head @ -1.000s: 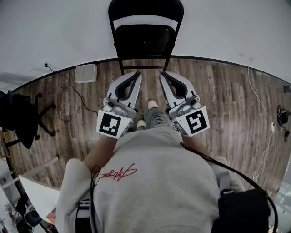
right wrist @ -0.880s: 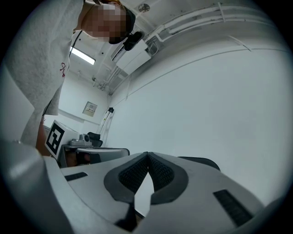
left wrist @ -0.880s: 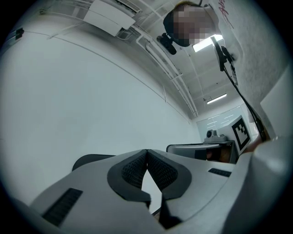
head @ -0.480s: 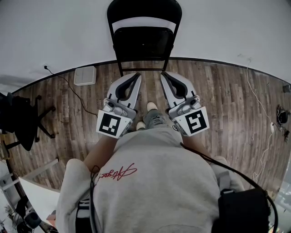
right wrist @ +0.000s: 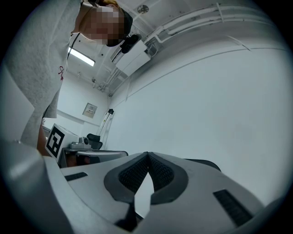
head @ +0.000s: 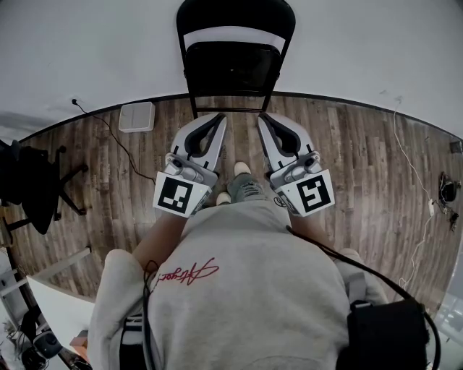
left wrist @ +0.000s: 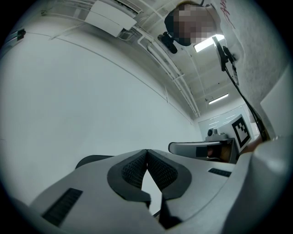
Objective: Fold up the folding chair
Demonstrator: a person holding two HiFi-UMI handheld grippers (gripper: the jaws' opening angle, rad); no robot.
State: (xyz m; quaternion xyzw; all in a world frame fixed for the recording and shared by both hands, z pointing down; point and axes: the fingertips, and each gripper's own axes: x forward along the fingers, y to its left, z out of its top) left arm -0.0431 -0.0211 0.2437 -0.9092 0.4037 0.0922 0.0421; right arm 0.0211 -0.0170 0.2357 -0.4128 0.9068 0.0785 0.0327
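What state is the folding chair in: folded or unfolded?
Unfolded: the folding chair stands at the wall with its seat lying flat below the backrest.

folding chair point(head: 231, 69) 1 | grippers 2: left gripper point(head: 218, 119), right gripper point(head: 263, 119) | office chair point(head: 32, 189) 1 | white box point(head: 136, 116) 1

Top of folding chair point(head: 231, 69) beyond head view's edge.
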